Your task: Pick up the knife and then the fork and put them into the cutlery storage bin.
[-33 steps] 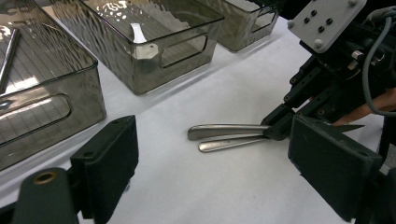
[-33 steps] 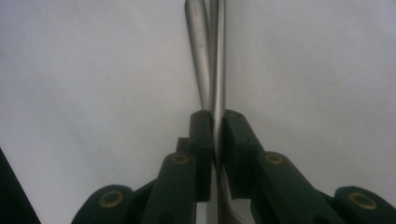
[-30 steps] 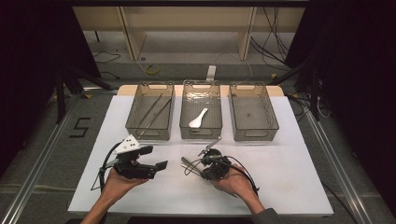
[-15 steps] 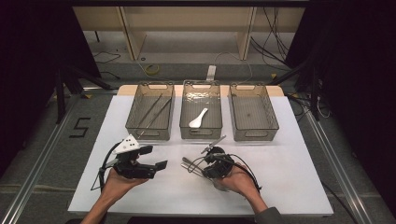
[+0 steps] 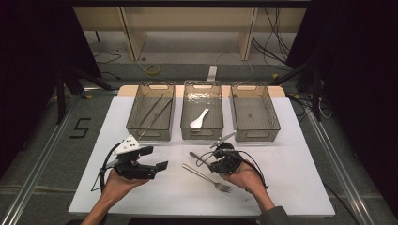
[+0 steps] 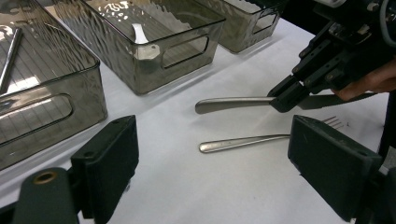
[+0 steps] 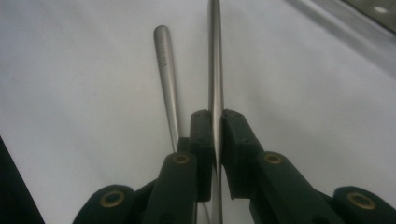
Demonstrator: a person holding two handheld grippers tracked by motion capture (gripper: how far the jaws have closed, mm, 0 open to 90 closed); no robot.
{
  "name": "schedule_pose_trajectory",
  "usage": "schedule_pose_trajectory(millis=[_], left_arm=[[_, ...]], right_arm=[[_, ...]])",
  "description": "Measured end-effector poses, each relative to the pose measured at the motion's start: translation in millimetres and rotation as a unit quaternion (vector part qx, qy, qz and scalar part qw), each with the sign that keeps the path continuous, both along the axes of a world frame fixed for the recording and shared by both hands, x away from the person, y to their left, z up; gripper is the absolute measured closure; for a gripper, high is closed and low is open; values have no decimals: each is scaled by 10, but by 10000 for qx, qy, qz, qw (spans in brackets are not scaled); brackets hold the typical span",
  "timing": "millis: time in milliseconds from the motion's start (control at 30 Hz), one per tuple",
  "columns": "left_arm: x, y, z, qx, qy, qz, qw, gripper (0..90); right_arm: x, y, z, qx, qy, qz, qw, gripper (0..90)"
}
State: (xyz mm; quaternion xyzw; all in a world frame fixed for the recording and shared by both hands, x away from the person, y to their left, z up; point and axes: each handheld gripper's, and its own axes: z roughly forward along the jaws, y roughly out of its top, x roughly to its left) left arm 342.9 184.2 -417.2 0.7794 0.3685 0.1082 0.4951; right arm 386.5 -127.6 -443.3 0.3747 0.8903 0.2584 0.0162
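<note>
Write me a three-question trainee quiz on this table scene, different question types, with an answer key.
1. True or false: the right gripper has its jaws closed on a knife.
2. Multiple choice: the white spoon lies in which bin? A) the left bin B) the middle bin C) the right bin
3. Fill in: on the table below the held knife lies a ____.

Key
1. True; the jaws clamp the knife, which is off the table.
2. B; the left bin holds long thin metal utensils and the right bin looks empty.
3. fork. The left gripper stands open, holding nothing.
</note>
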Motion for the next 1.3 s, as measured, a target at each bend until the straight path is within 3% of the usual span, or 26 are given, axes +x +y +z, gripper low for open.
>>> schedule_pose_trajectory(millis=[367, 700, 800, 1100, 1300], left_arm=[[3, 8, 0, -20, 32, 15, 10000, 158], [3, 19, 5, -113, -9, 61, 9999, 158], [2, 14, 5, -103, -14, 45, 9999, 158], [3, 18, 4, -120, 5, 44, 9999, 158], [4, 13, 2, -119, 17, 40, 9999, 158]], right_arm=[[77, -285, 171, 129, -242, -289, 9992, 837], [280, -601, 416, 183, -562, -700, 9958, 837], [317, -627, 459, 172, -504, -666, 9964, 837], [299, -620, 656, 109, -677, -453, 9966, 838], [348, -729, 834, 129, -844, -589, 9946, 838]])
